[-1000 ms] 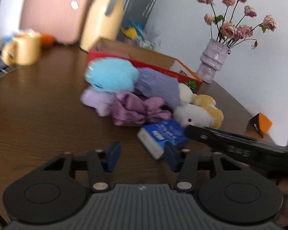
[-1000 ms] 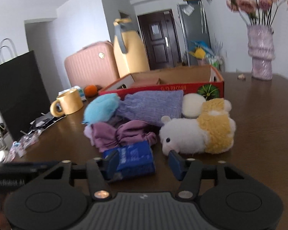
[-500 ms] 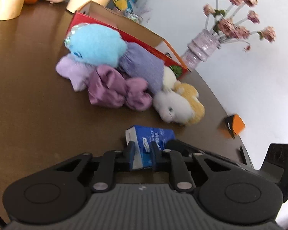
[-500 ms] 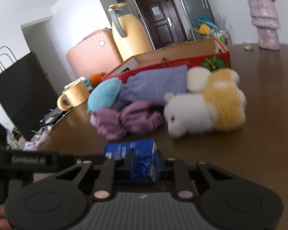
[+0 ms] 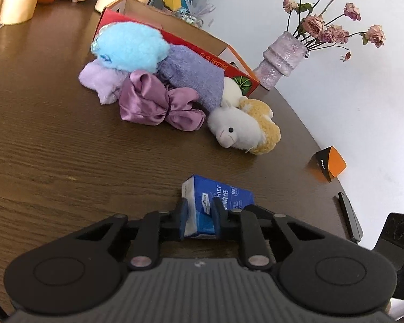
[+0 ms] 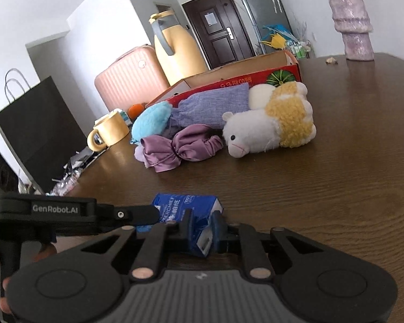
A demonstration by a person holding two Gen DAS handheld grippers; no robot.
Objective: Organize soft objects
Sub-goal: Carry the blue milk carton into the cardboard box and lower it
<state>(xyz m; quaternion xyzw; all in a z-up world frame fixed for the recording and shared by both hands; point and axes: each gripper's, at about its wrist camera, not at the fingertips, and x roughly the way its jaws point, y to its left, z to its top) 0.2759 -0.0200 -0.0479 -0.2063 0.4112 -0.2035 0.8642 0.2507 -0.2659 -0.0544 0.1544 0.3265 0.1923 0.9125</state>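
On the dark wooden table (image 5: 54, 148) lies a blue tissue pack (image 5: 218, 196), white-printed, creased; left gripper (image 5: 198, 215) and right gripper (image 6: 202, 227) both pinch it, jaws narrow.

Lilac plush (image 5: 99, 80) half under blue plush (image 5: 130, 45), mug (image 5: 12, 1) cut off at edge

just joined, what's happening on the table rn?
A person holds a handheld gripper in each hand, and both the left gripper and right gripper are shut on opposite ends of one blue tissue pack, near the front of the wooden table. The other soft things, a sheep plush, purple satin scrunchie, blue plush and lavender pouch, sit piled against the red cardboard box, none inside it yet.
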